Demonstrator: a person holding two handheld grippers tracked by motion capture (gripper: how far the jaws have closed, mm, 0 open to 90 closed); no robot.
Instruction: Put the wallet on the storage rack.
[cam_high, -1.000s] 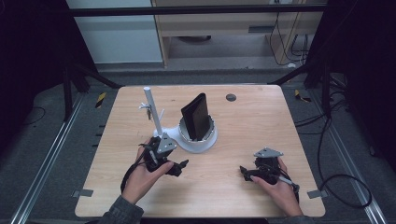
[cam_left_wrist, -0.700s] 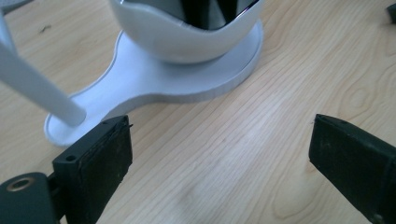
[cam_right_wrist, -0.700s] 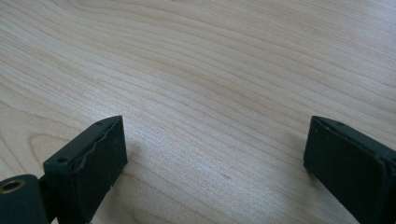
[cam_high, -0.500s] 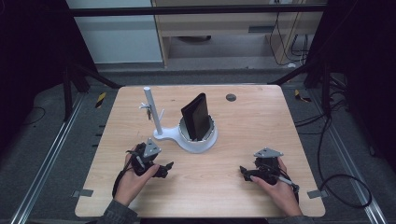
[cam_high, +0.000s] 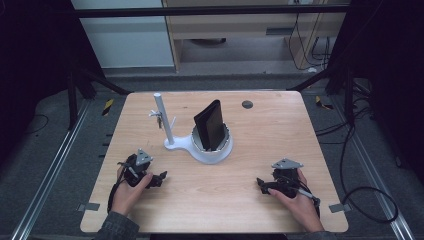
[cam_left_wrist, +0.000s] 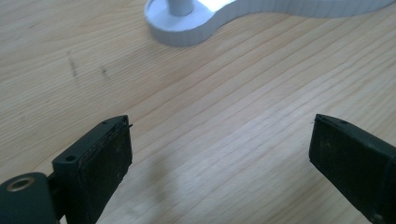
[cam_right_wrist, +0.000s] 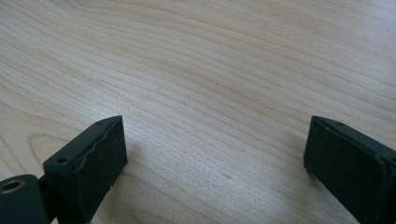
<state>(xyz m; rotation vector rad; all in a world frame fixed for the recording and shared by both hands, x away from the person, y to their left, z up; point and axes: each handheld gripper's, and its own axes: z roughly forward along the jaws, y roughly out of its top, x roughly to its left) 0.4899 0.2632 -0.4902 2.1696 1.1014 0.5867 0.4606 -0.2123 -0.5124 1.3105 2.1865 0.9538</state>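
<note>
On the counter (cam_high: 280, 130), seen from the high view, we have a white stand (cam_high: 207, 147) a little left of the middle: a round cup-shaped base with a slim white post (cam_high: 164, 120) rising from a lobe at its left, and a black wallet (cam_high: 210, 125) standing upright in the cup, leaning slightly, so that its top edge is free to be taken. Small pale pegs stick out of the post, seemingly for hanging things. Our left gripper (cam_high: 159, 178) rests low on the near left part of the counter, near the stand and pointing right, while our right gripper (cam_high: 260, 184) lies at the near right, pointing left, well apart from the stand. Both sit in what we judge to be a resting pose, with nothing held. A small dark disc (cam_high: 247, 104) sits near the far edge. From the left gripper view, our jaws stand wide apart over bare wood, and the ribbed foot of the stand (cam_left_wrist: 187, 28) shows just ahead, so the left gripper is the nearer one for a reach to the wallet. From the right gripper view, the jaws are likewise spread wide with nothing between them, over plain wood grain.
</note>
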